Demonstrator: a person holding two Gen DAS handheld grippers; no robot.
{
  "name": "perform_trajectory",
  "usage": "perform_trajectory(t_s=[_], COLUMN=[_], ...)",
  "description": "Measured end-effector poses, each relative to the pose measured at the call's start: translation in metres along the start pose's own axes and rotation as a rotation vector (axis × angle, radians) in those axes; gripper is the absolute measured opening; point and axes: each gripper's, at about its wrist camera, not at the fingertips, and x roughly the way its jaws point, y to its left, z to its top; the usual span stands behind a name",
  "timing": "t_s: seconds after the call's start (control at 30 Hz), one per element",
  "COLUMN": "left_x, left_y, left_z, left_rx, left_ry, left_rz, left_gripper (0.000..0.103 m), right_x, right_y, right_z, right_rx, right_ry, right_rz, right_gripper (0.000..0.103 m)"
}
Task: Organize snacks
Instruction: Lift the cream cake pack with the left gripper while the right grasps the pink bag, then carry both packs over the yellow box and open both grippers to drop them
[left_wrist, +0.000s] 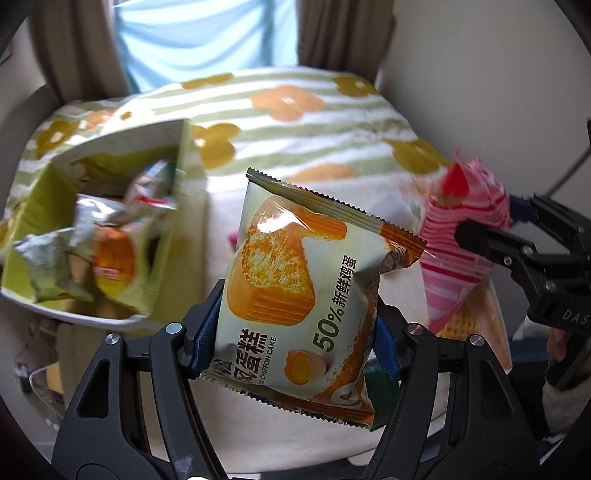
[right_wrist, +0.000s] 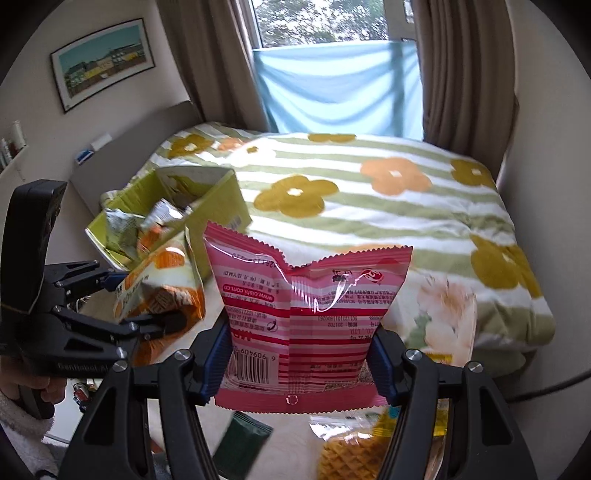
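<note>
The left gripper (left_wrist: 295, 332) is clamped on a chiffon cake packet (left_wrist: 295, 291), its blue pads (left_wrist: 205, 339) pressing both sides of the wrapper in the lower middle of the left wrist view. The packet is pale green and orange, stands tilted with its crimped top edge toward the upper middle, and bears "50%" with Chinese characters along its right side, "CHIFFON CAKE" near its lower left, and a picture of a sponge cake and an egg. The right gripper (right_wrist: 301, 363) grasps a pink striped snack bag (right_wrist: 306, 317) by its lower part, in the centre of the right wrist view; its back faces the camera upside down, with "www.oishi.com.cn", a barcode and the digits "607606" legible. In the left wrist view this bag (left_wrist: 465, 236) shows at the right edge, held up beside the cake packet. A green cardboard box (right_wrist: 218, 195) lies open at the middle left of the right wrist view on a bed with a floral striped blanket (right_wrist: 369, 192), and similar cake packets (right_wrist: 122, 229) lie in it. At the bottom of the right wrist view lie a waffle snack pack (right_wrist: 347, 450) and a dark green sachet (right_wrist: 247, 439). A framed picture (right_wrist: 103, 62) hangs in the upper left, too small to read.
</note>
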Motion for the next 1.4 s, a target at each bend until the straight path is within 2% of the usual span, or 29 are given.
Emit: perform_trajectory(t_s=[0.17,0.3,0.6,0.87,0.97,1.13,1.2,1.3,1.4], left_x=[-0.028,-0.039,-0.051,-0.027,-0.009,0.019,0.028,0.036,0.035], left_y=[0.047,0.088,0.192,0.289,0.312,0.326,0.331,0.336,0.341], left_z=[0.014,0.027,0.062,0.093,0.102,0.112,0.113,0.11,0.103], left_rx=[-0.061,-0.078,-0.094,-0.127,-0.122,-0.094,-0.104,-0.123,-0.146], left_ry=[-0.064,-0.08,-0.103,-0.063,-0.029,0.013,0.018,0.023,0.023], left_rz=[0.035,0.06,0.078,0.099,0.087,0.083,0.071,0.06,0.063], left_gripper=[0.066,0.066,0.066,0.066,0.066,0.066,0.07,0.092,0.094], right_x=[-0.008,-0.005,0.034,0.093,0.116,0.142,0.151,0.162,0.172], right_y=[0.025,0.054,0.135,0.196,0.211,0.222,0.223,0.222,0.22], right_z=[0.024,0.047,0.101,0.14,0.147,0.149,0.149,0.149,0.151], right_rx=[-0.033,-0.061,-0.09,-0.089,-0.072,-0.037,-0.034,-0.029,-0.029], right_ry=[-0.044,-0.077,-0.113,-0.084,-0.056,-0.002,0.02,0.044,0.059], right_rz=[0.017,0.027,0.056,0.064,0.061,0.048,0.04,0.043,0.044], right_gripper=[0.061,0.061,0.061,0.061,0.061,0.061,0.061,0.061,0.061])
